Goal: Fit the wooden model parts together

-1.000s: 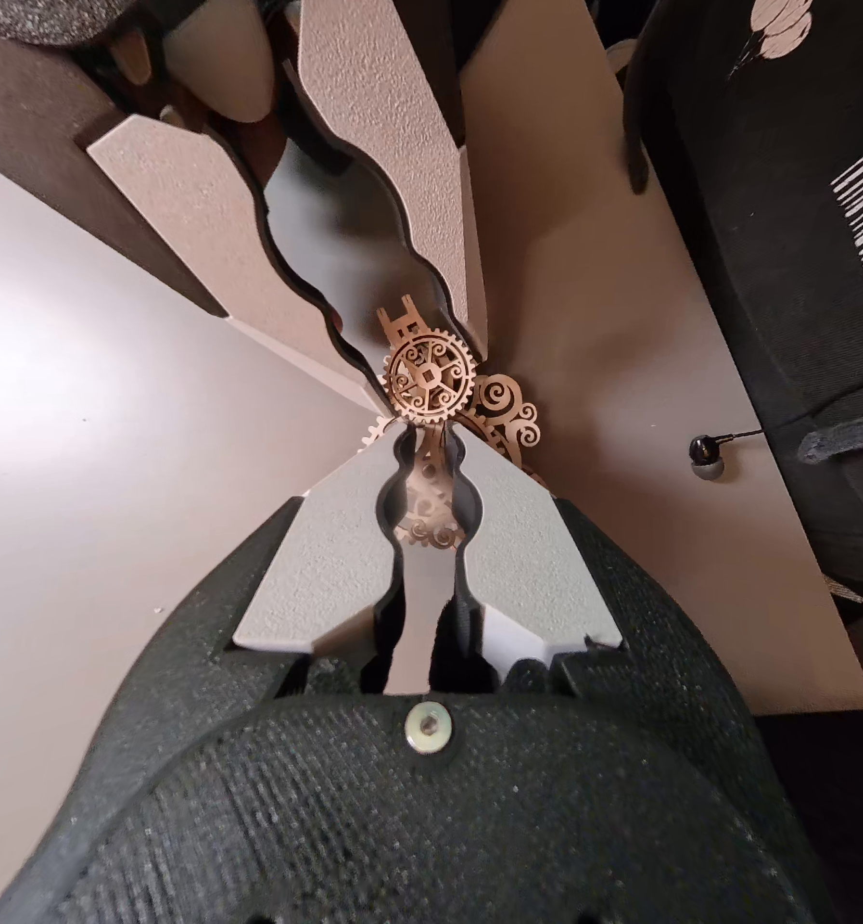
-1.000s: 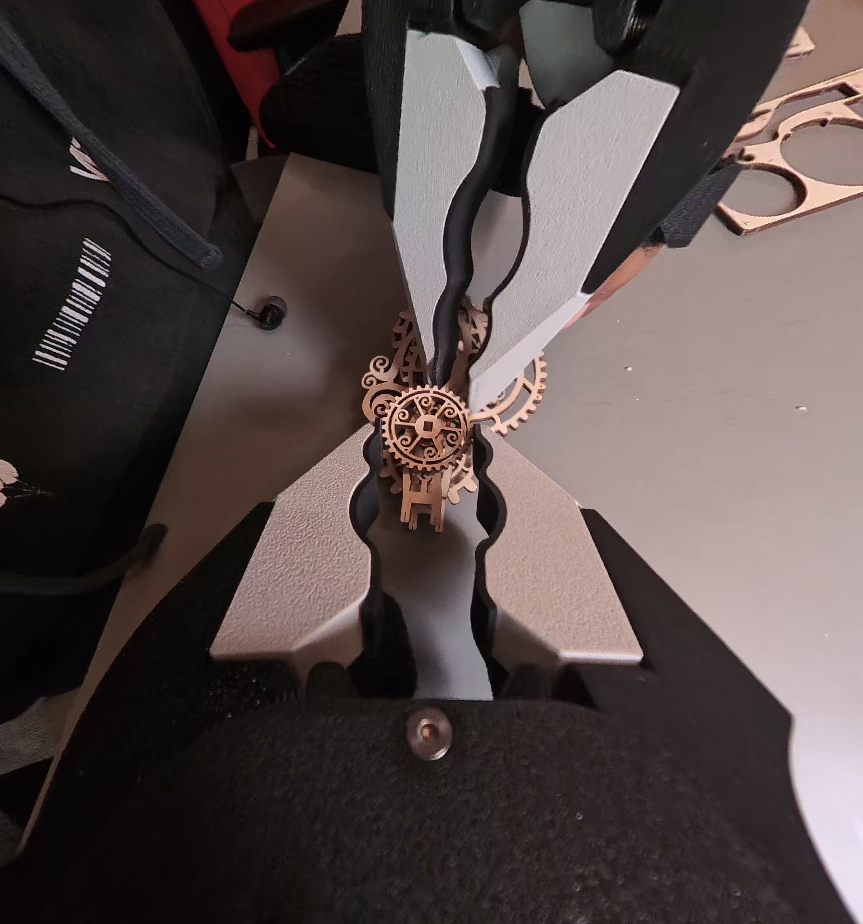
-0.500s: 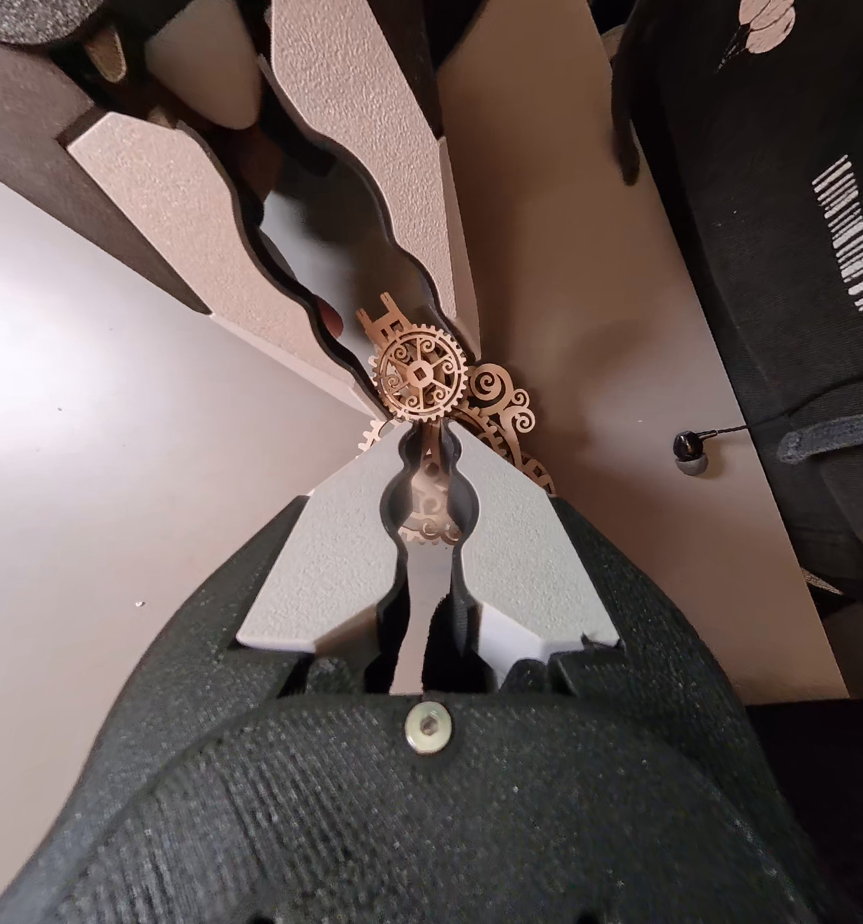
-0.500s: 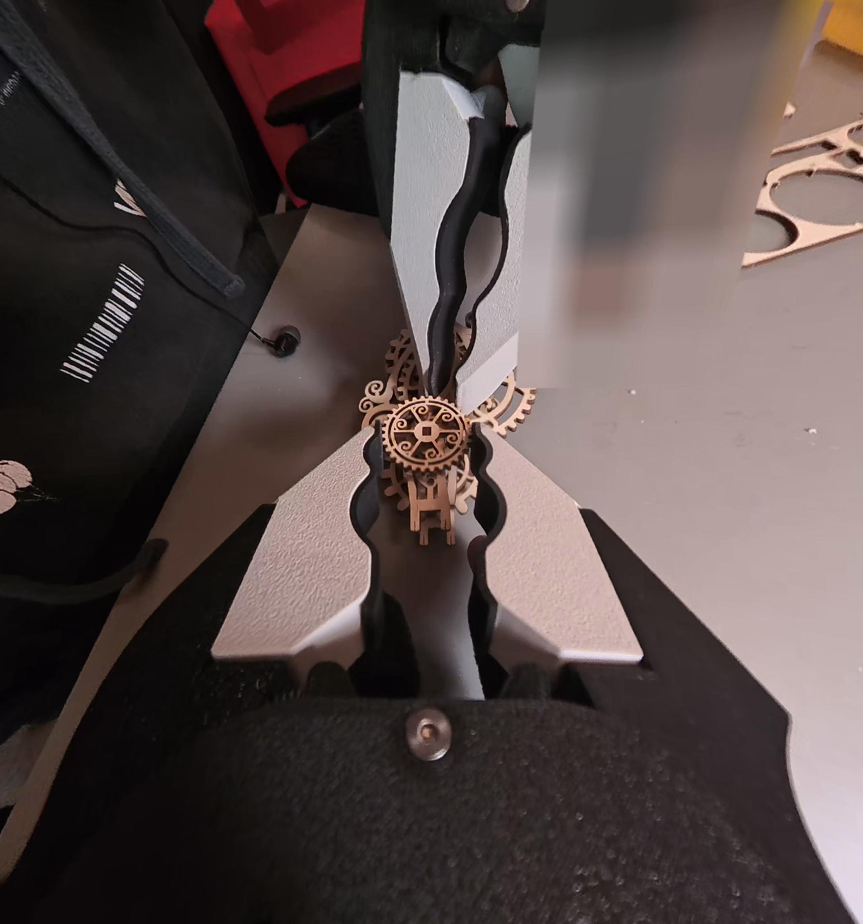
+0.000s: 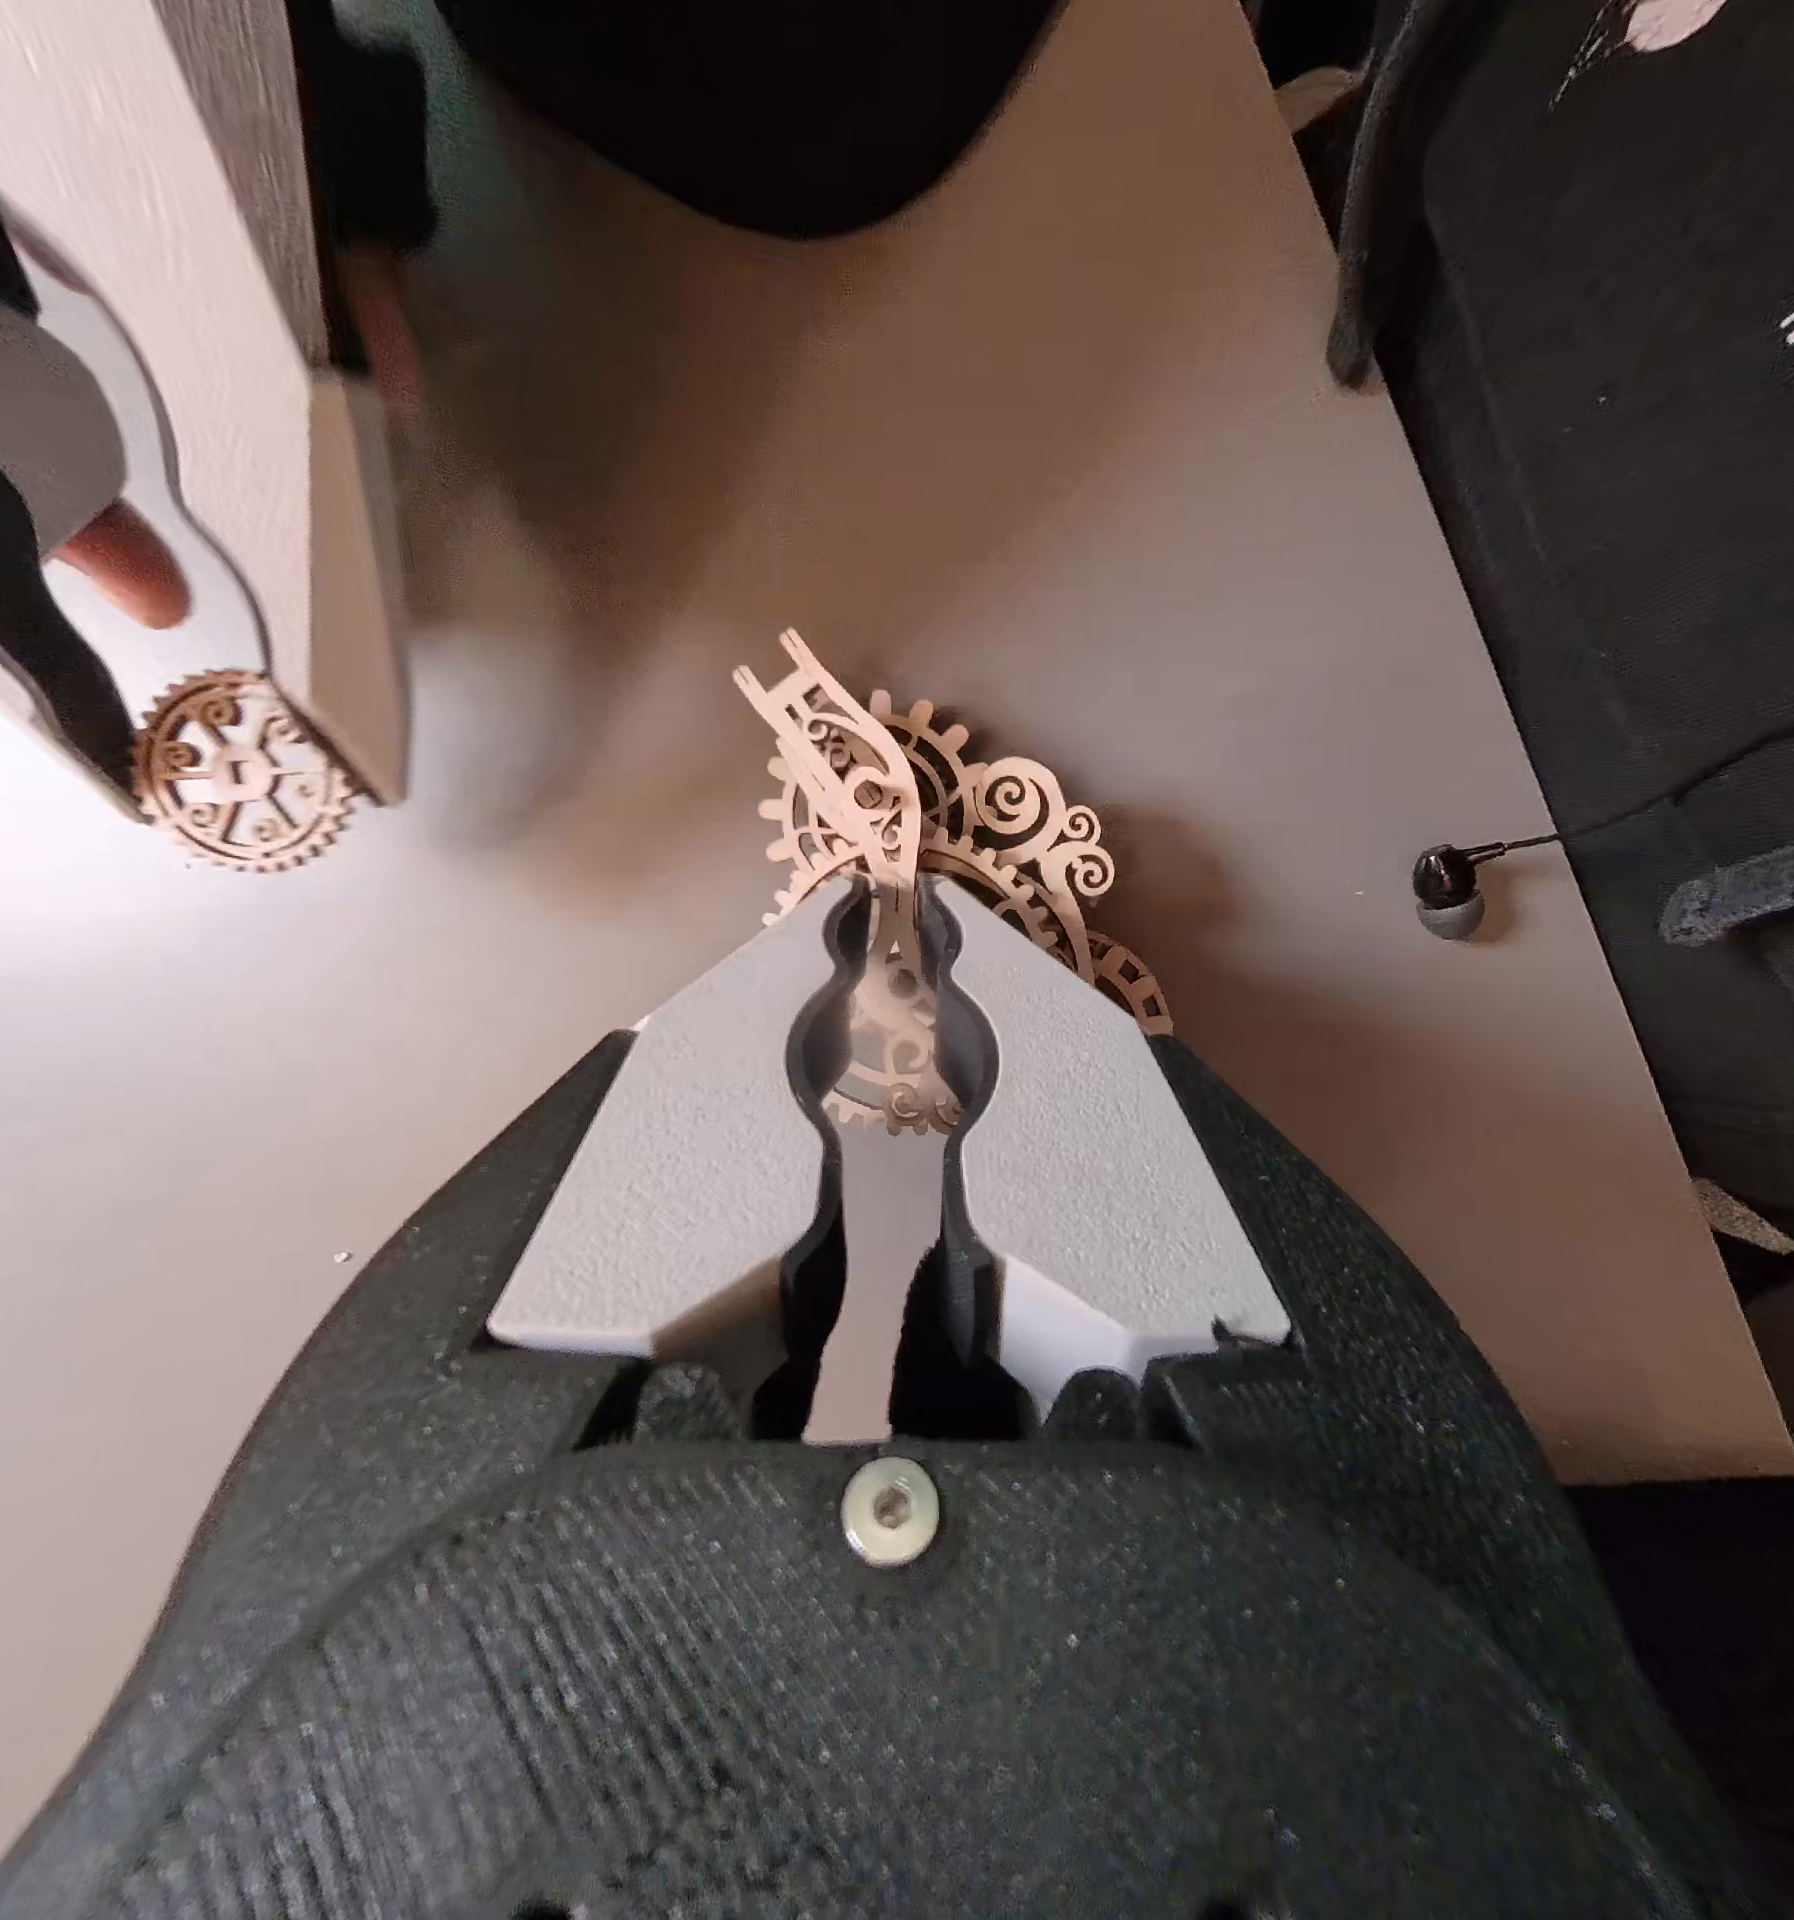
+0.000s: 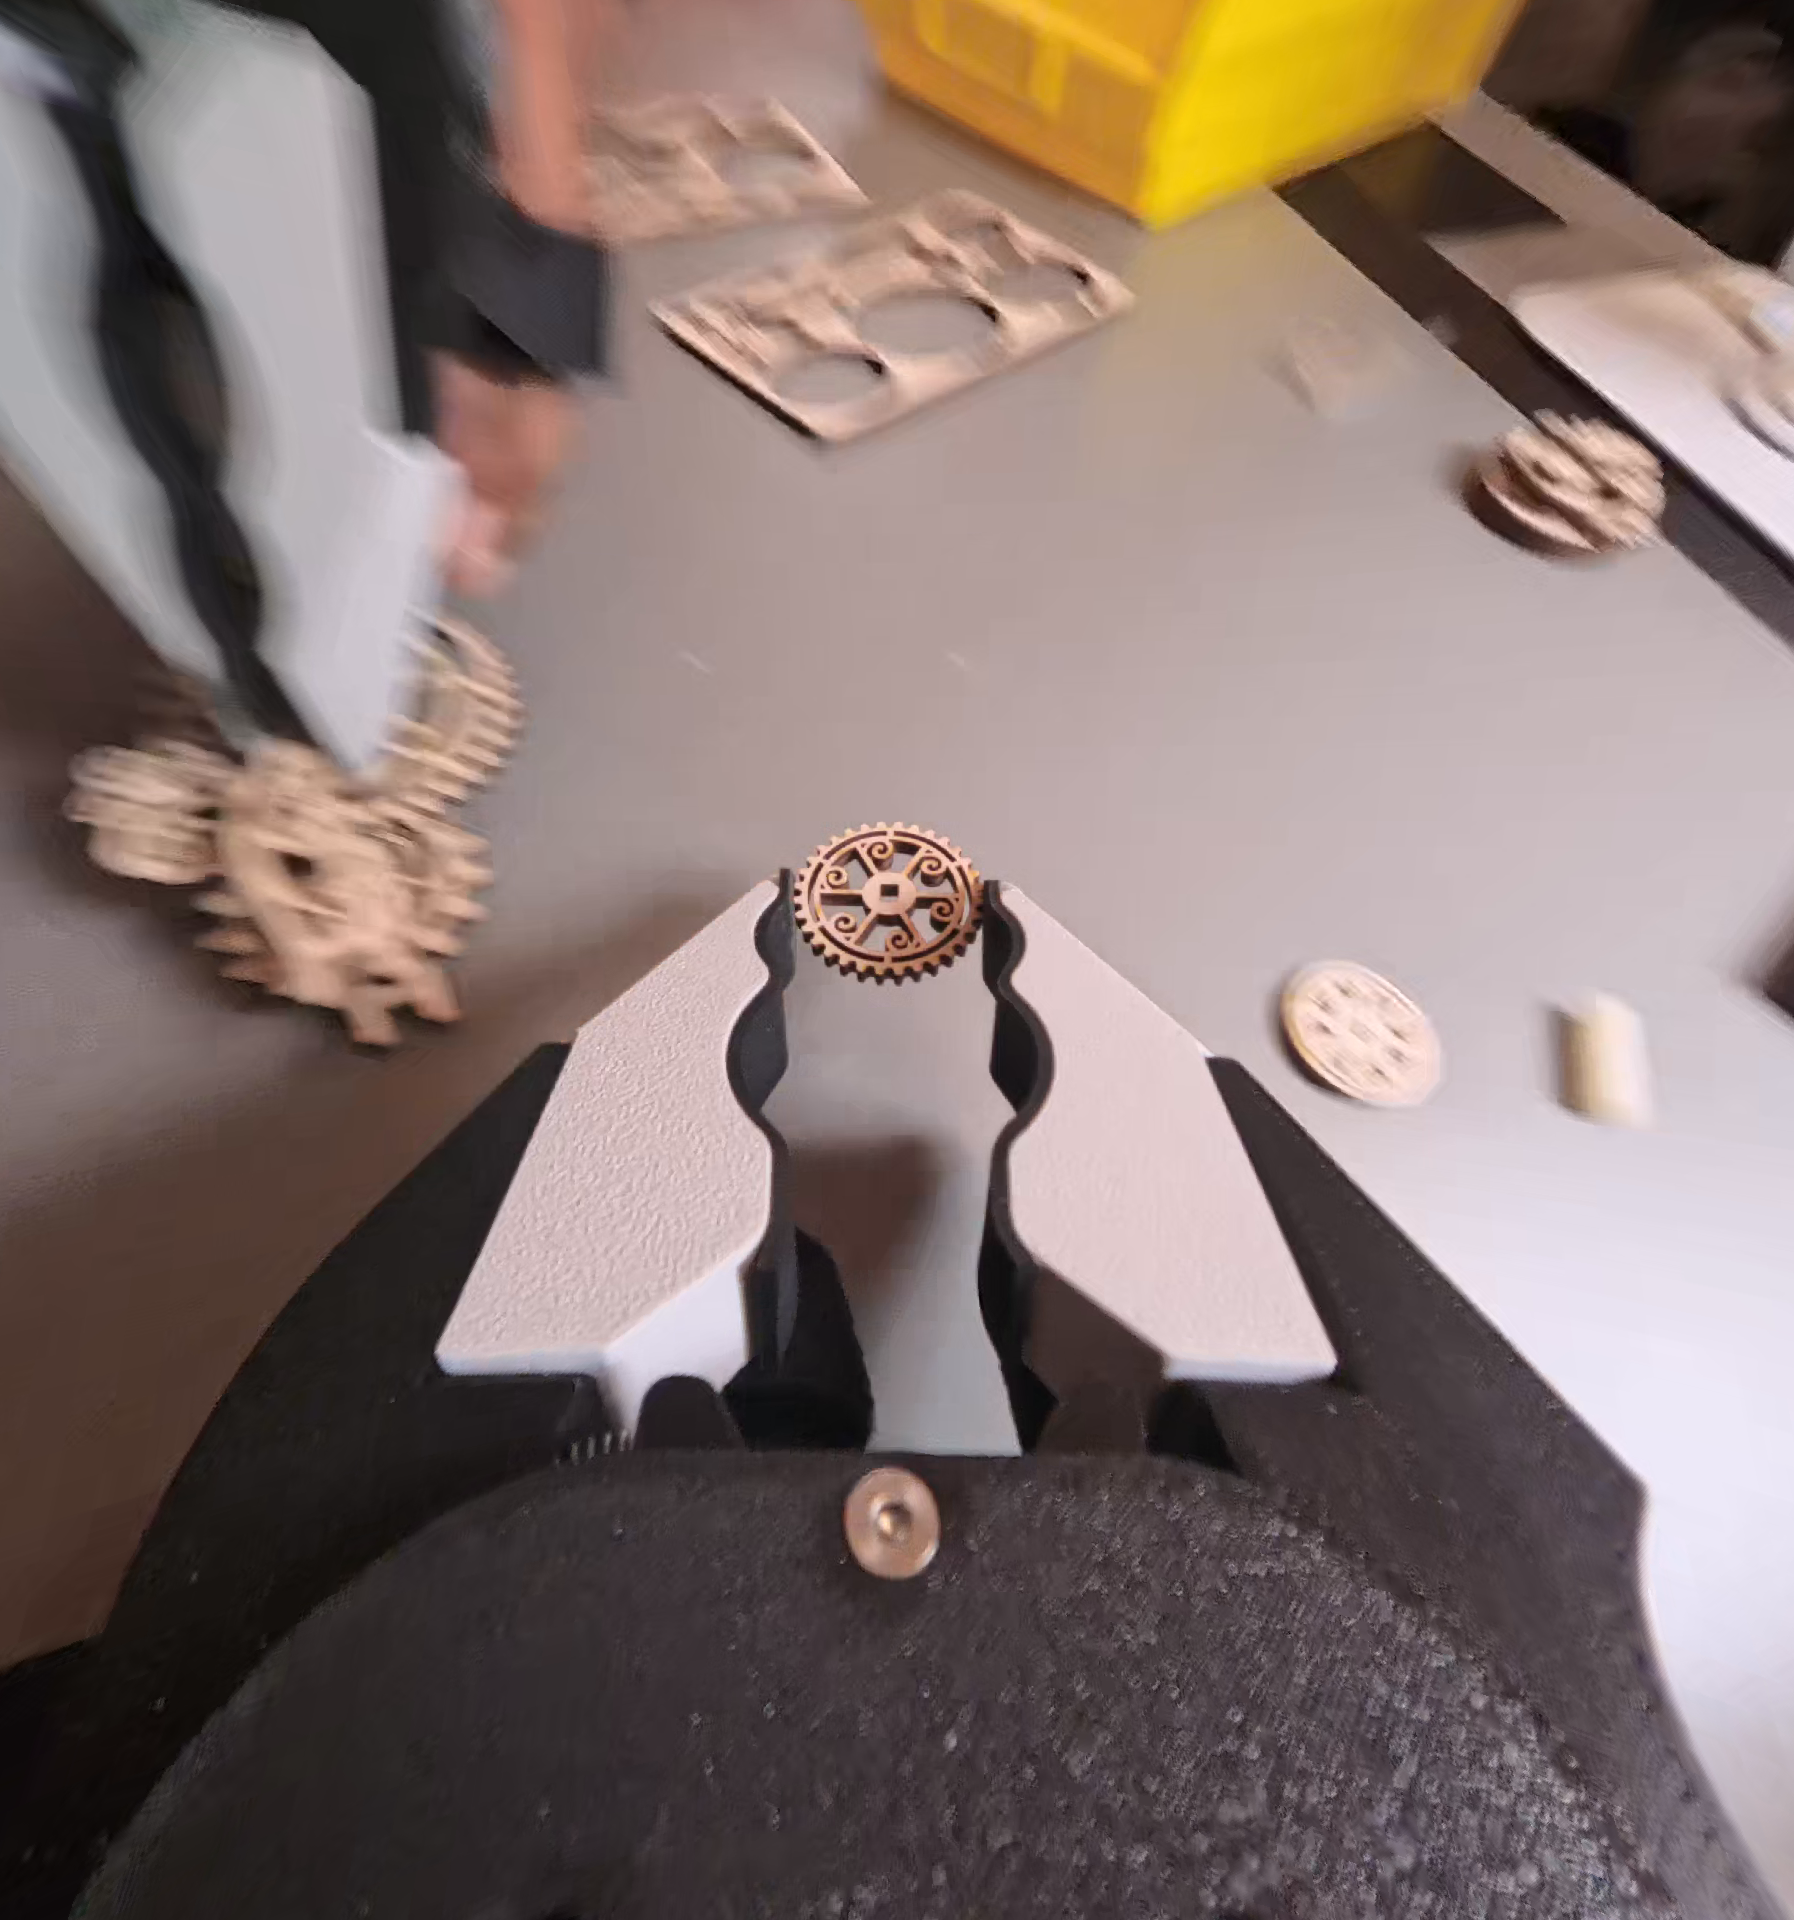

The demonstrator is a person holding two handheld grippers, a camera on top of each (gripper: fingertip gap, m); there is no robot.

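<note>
My left gripper [image 5: 891,894] is shut on the wooden model assembly [image 5: 903,800], a stack of fretwork gears and scrolls held by a thin upright plate just above the table. My right gripper [image 6: 891,899] is shut on a small brown wooden gear [image 6: 891,912], gripped by its toothed rim at the fingertips. That gear and gripper also show at the far left of the left wrist view [image 5: 238,774], well apart from the assembly. The left gripper with the assembly appears blurred at the left of the right wrist view [image 6: 280,873].
A yellow bin [image 6: 1184,83] and punched-out wooden sheets [image 6: 893,322] lie at the back. A stacked gear part [image 6: 1568,488], a round disc [image 6: 1360,1034] and a small white peg [image 6: 1599,1055] lie to the right. An earbud [image 5: 1444,883] and dark clothing [image 5: 1620,520] sit near the table's edge. My left tips are about 20 cm from the round disc [image 6: 1360,1034], my right tips only 9 cm.
The right gripper has pulled away to the side with the small gear still in it; the gear was at the front of the assembly before. The left gripper still holds the assembly.
</note>
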